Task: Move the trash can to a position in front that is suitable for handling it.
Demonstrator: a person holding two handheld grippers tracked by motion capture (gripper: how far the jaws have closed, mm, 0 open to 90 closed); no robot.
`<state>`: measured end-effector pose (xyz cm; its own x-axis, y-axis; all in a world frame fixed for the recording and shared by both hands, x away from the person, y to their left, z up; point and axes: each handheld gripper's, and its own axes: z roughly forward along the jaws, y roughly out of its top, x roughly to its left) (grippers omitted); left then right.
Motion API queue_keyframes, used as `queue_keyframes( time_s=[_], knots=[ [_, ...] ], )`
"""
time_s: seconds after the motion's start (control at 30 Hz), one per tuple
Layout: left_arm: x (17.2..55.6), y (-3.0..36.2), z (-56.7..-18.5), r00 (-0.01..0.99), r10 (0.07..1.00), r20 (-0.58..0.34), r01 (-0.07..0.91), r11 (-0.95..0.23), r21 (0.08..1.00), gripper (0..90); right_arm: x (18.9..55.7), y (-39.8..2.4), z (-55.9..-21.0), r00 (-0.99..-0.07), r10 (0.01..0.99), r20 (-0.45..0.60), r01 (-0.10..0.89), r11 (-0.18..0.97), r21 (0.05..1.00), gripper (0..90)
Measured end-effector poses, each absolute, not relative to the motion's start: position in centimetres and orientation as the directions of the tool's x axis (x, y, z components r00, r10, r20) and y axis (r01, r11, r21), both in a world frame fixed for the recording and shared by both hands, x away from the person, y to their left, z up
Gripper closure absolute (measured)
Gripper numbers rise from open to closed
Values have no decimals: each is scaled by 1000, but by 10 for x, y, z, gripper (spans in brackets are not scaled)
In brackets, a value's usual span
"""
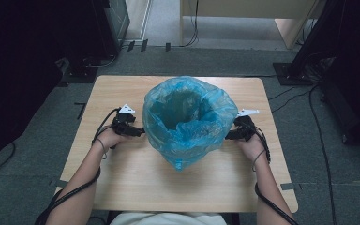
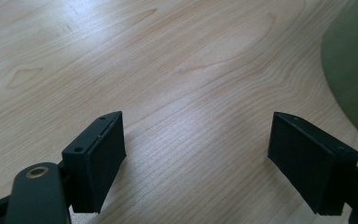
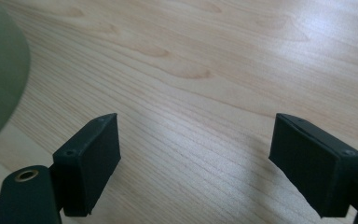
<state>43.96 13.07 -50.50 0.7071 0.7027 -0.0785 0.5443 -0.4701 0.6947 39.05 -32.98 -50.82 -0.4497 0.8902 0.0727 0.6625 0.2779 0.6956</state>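
Observation:
A bin lined with a blue plastic bag (image 1: 190, 119) stands in the middle of the wooden table (image 1: 122, 89). The bag is folded out over the rim and puffs around it. My left gripper (image 1: 139, 131) sits at the bag's left side and my right gripper (image 1: 228, 136) at its right side, each held by a hand. In the left gripper view the left gripper (image 2: 198, 158) is open over bare wood, with the greenish bin wall (image 2: 354, 65) at the right edge. The right gripper (image 3: 196, 163) is open too, the bin wall (image 3: 0, 60) at its left.
A light wooden desk (image 1: 243, 14) stands beyond the table. Black stands and cables (image 1: 309, 61) lie on the grey floor at the right, dark equipment (image 1: 89, 56) at the left. Cables trail from both grippers along the forearms.

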Motion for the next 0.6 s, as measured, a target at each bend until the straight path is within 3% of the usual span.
queue_keyframes(
  time_s=[0.1, 0.6],
  knots=[
    [438, 130, -501, 723, 685, -88, 538, -478, 695, 224, 389, -329, -503, -463, 883, 77, 647, 278, 710, 180],
    [425, 125, -481, 760, 644, -84, 492, -487, 721, 255, 371, -324, -482, -499, 860, 111, 613, 259, 746, 271]
  ],
)
